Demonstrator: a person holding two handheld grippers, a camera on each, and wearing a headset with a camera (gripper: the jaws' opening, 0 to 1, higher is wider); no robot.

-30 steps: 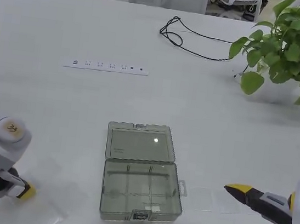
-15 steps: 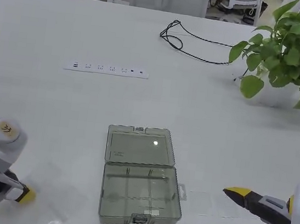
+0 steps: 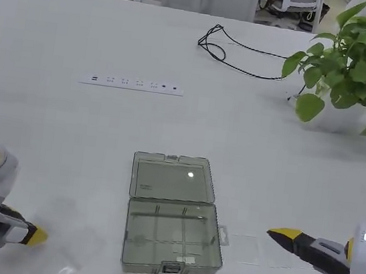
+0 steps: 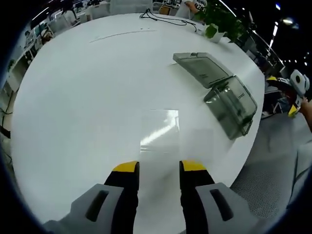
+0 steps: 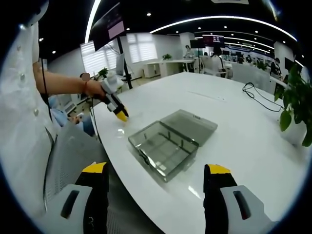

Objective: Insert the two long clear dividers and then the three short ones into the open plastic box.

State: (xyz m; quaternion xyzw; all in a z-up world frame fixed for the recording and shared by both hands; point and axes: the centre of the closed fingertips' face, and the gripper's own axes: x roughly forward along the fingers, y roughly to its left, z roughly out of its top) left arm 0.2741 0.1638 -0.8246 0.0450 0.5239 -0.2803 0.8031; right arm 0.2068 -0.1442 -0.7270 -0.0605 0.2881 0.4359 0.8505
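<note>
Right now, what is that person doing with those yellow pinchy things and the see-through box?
A person holds a gripper in each hand at a white table. The plastic box sits open in the middle, its lid laid back. The left gripper is open and points at a clear divider lying flat just ahead of it. The right gripper is open wide beside the box, near more clear pieces. Neither holds anything.

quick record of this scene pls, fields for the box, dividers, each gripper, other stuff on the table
box: grey clear plastic, open, lid flat on the white table behind it
left gripper: open, empty
right gripper: wide open, empty
dividers: clear sheet on the table ahead of the left gripper; clear pieces right of the box
other: power strip, black cable, potted plant, all on the far side
</note>
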